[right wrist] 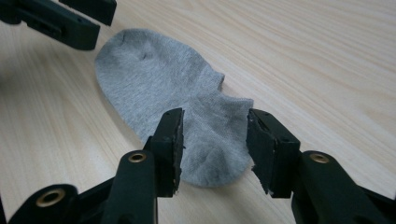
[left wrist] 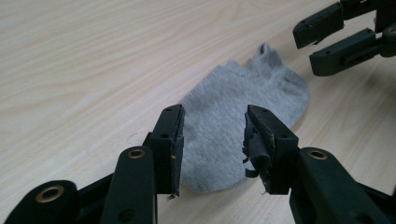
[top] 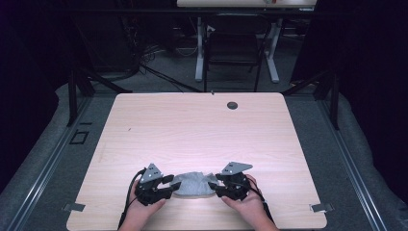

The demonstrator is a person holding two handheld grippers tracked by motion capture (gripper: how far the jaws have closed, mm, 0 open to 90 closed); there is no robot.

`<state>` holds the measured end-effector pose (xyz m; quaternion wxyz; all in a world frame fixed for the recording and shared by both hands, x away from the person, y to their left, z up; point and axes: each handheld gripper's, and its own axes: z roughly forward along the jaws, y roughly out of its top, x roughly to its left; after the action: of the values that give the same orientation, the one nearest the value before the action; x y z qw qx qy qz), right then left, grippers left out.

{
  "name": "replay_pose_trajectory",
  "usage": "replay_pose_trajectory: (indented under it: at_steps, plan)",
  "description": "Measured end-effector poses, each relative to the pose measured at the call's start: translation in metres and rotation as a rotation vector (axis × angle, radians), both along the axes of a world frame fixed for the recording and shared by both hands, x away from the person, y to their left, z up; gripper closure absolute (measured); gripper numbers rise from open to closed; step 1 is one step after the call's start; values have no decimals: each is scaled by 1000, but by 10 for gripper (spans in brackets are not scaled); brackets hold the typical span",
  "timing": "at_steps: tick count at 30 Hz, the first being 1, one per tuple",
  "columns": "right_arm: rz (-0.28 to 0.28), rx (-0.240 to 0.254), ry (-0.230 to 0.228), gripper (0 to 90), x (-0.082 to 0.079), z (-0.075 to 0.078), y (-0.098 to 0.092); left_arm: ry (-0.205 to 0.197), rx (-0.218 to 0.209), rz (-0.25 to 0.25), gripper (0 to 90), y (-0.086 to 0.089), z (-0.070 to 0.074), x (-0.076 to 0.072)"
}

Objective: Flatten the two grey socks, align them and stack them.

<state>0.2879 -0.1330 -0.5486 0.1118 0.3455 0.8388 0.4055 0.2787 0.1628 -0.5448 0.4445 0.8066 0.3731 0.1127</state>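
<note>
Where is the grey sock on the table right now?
In the high view the grey sock lies flat near the table's near edge, between the open left gripper and right gripper.

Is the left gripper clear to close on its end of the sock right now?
Probably yes: the left gripper is open with the grey sock lying flat between its jaws, nothing covering it.

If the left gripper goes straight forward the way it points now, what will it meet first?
Most likely the grey sock: it lies flat on the table directly ahead of the left gripper's open jaws. The right gripper is farther off, beyond the sock.
</note>
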Motion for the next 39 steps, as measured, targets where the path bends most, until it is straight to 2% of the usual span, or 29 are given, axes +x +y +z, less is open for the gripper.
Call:
replay_pose_trajectory:
  at_steps: [2, 6, 10, 13, 15, 21, 24, 28, 32, 34, 39]
  plan:
    - [0, -8, -6, 546, -2, 4, -4, -14, -4, 9, 561, 6, 5, -1]
    - [-15, 9, -18, 521, -6, 12, -13, -9, -26, 36, 544, 17, 10, -4]
    - [-24, -15, 10, 495, -10, 19, -21, 7, -23, 49, 529, 27, 10, -9]
    - [-32, -29, 10, 481, -15, 20, -25, 9, -8, 54, 498, 32, 10, -14]
    - [-38, -33, 16, 465, -18, 19, -27, 2, 0, 63, 485, 35, 10, -17]
    - [-49, -52, 17, 445, -25, 14, -33, 16, 21, 71, 478, 42, 4, -22]
    - [-52, -46, 10, 444, -26, 11, -37, 16, 39, 69, 479, 43, 1, -22]
    - [-56, -33, -10, 445, -26, 7, -41, 34, 40, 75, 481, 44, -5, -21]
    - [-45, -38, -15, 451, -26, 1, -43, 19, 93, 75, 486, 44, -12, -20]
    - [-45, -29, -11, 455, -26, -2, -43, 22, 103, 76, 486, 43, -15, -19]
    - [-43, -45, -5, 459, -24, -10, -42, 36, 104, 72, 486, 41, -19, -17]
